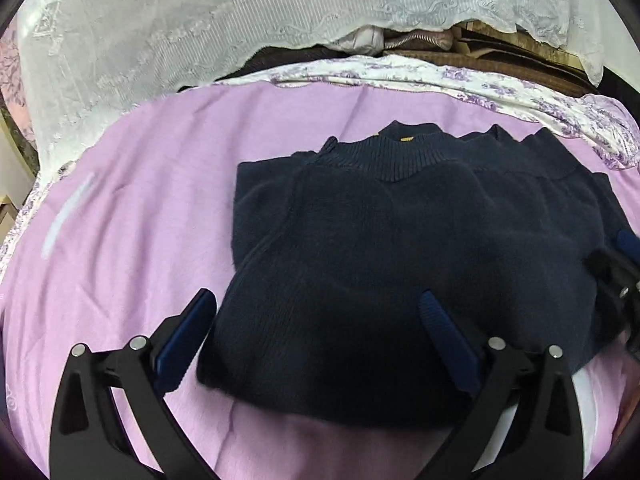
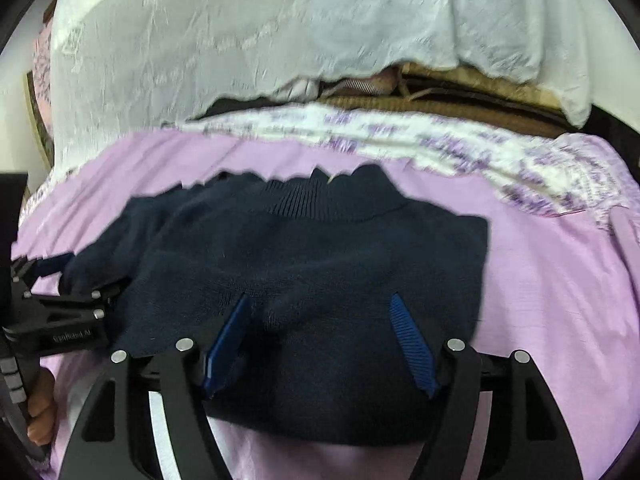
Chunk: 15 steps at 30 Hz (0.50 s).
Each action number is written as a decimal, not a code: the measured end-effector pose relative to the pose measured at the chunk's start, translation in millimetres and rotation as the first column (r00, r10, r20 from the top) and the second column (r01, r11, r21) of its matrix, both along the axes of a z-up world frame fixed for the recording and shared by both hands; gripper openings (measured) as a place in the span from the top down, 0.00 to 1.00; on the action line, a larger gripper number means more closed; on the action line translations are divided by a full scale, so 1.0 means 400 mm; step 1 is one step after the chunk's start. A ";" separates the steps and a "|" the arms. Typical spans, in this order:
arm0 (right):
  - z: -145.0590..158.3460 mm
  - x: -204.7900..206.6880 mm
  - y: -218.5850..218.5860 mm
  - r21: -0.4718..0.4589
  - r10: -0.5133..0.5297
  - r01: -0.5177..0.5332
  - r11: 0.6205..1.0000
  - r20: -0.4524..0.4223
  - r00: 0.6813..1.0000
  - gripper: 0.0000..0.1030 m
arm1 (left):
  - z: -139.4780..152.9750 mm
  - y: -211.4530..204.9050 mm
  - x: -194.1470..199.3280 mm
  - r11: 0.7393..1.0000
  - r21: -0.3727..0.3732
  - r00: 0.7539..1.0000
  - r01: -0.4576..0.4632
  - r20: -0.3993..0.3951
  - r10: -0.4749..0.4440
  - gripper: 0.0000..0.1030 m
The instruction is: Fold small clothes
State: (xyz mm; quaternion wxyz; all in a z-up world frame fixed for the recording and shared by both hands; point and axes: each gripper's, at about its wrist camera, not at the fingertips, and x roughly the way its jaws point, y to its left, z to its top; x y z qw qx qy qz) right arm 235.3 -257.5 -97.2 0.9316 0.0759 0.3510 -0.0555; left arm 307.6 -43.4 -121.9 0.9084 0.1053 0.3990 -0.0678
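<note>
A dark navy knit sweater (image 1: 380, 248) lies folded on the lilac bedspread (image 1: 152, 184), ribbed collar toward the far side. My left gripper (image 1: 316, 300) is open, its blue-padded fingers astride the sweater's near left edge. In the right wrist view the same sweater (image 2: 304, 248) lies under my right gripper (image 2: 320, 304), which is open over the near hem with both fingers resting on or just above the knit. The left gripper (image 2: 52, 280) shows at the left edge of that view. The right gripper (image 1: 624, 264) shows at the right edge of the left wrist view.
A white lace cloth (image 1: 200, 28) hangs at the back. A white sheet with purple flowers (image 1: 520, 92) runs along the far edge of the bed. Brown boards (image 1: 500, 52) and clutter lie behind it. The person's hand (image 2: 40, 412) holds the left gripper's handle.
</note>
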 end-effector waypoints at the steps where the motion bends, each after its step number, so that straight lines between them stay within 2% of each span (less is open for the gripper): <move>1: 0.006 -0.015 0.002 -0.001 -0.006 0.006 1.000 0.018 1.000 0.29 | 0.002 0.000 -0.004 1.000 -0.002 1.000 -0.001 0.004 0.001 0.04; 4: 0.013 -0.034 0.012 -0.009 -0.013 0.013 1.000 0.023 1.000 0.29 | 0.014 0.008 -0.025 1.000 -0.013 1.000 -0.001 0.024 0.001 0.04; 10: -0.018 -0.014 0.016 0.001 0.000 0.000 1.000 -0.061 0.998 0.23 | 0.010 0.007 -0.024 1.000 -0.009 1.000 0.002 0.014 -0.001 0.04; 15: -0.004 -0.031 0.013 0.011 -0.010 0.010 1.000 -0.016 1.000 0.23 | 0.009 0.004 -0.023 1.000 -0.012 1.000 0.003 0.015 -0.003 0.04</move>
